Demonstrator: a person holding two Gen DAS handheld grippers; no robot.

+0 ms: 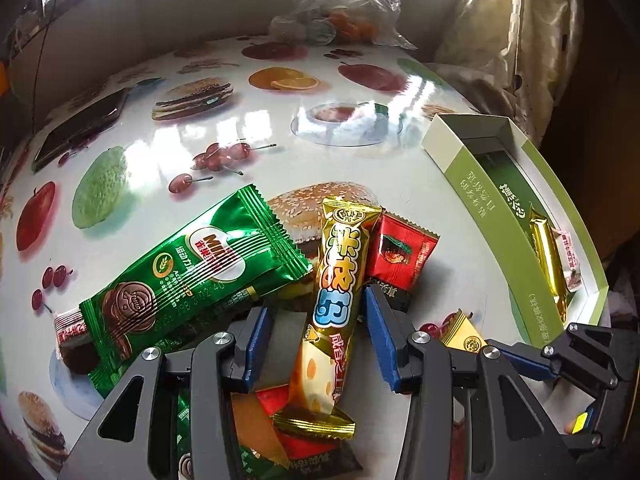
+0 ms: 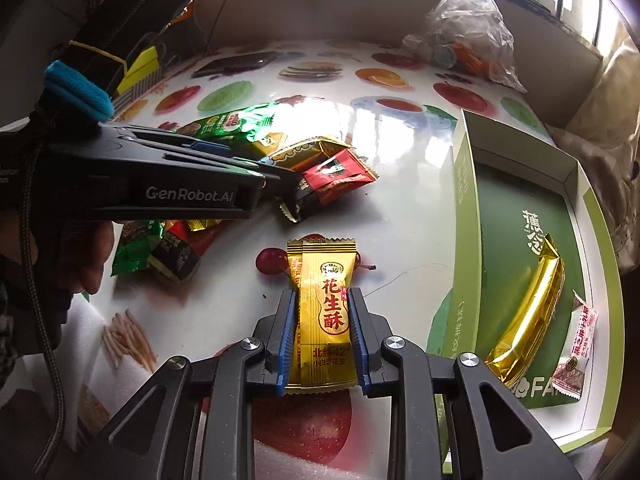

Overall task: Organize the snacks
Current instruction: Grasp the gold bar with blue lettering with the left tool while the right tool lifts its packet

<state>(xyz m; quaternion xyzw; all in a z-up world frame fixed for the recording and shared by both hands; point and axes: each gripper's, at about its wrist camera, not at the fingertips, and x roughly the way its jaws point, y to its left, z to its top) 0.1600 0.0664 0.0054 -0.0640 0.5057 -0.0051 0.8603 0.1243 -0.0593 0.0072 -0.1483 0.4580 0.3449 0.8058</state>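
Note:
In the left wrist view my left gripper is open, its blue pads on either side of a long gold snack bar without touching it. A green Milo wafer pack lies to its left and a red candy to its right. In the right wrist view my right gripper is shut on a gold peanut candy. The green box to the right holds a gold bar and a pink candy. The left gripper shows from the side over the pile.
The table has a glossy cloth printed with fruit and burgers. A clear plastic bag with items sits at the far edge. A dark phone lies at the far left. More wrappers lie near the front.

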